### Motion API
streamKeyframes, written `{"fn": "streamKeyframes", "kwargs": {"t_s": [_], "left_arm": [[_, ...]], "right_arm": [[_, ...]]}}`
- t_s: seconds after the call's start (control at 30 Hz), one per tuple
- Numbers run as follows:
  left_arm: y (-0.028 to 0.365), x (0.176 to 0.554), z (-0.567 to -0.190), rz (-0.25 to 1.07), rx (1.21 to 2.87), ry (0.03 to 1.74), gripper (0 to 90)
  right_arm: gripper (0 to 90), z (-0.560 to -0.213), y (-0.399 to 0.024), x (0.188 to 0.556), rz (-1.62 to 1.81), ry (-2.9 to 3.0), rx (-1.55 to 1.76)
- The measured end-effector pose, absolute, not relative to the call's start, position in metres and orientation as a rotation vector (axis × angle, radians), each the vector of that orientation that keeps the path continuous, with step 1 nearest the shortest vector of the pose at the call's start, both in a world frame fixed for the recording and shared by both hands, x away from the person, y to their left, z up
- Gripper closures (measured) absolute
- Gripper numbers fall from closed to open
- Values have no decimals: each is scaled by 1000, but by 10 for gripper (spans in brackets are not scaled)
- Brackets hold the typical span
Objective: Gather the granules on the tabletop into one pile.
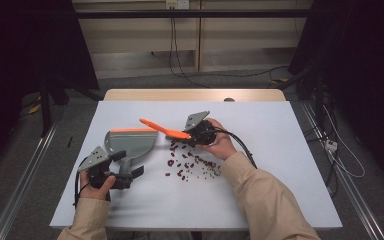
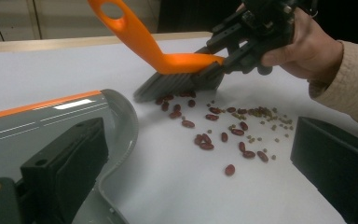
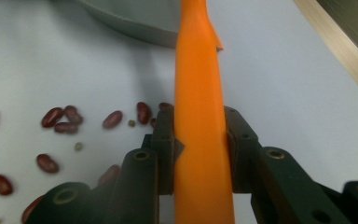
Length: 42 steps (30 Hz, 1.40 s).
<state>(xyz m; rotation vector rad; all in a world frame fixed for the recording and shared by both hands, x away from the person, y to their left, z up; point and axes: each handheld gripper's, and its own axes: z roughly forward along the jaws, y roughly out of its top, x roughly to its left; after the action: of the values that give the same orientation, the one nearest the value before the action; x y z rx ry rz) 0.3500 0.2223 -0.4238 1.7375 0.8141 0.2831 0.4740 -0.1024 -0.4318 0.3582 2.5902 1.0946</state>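
Beans lie scattered on the white bench, dark red ones mixed with small greenish bits, in a loose patch between the two hands. The brush is at the far edge of that patch, its grey bristles down on the bench and touching the nearest beans, its orange handle slanting up and away to the left in the high view. The right gripper has its jaws clenched on the orange back of the brush, one jaw pressed to each side as the right gripper view shows.

The dustpan, grey with an orange strip along its far edge, lies flat on the bench just left of the beans, its rounded rim turned toward them. A strip of bare bench separates that rim from the closest beans, with nothing lying between. The left gripper sits at the dustpan's handle at the near end; in the left gripper view one jaw lies against the pan and the other stands well off to the side, so whether the jaws press on the handle cannot be told.

Beyond the bench's far wooden edge are a pale wall, trailing cables and dark curtains on both sides.
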Motion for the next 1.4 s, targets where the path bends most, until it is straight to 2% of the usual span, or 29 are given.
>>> {"fn": "streamKeyframes", "kwargs": {"t_s": [0.6, 1.4], "left_arm": [[221, 350, -424, 284, 1740, 810, 36], [220, 349, -424, 290, 1745, 803, 36]], "right_arm": [[703, -429, -107, 437, 1106, 2652, 247], [705, -425, -111, 413, 1128, 2668, 250]]}}
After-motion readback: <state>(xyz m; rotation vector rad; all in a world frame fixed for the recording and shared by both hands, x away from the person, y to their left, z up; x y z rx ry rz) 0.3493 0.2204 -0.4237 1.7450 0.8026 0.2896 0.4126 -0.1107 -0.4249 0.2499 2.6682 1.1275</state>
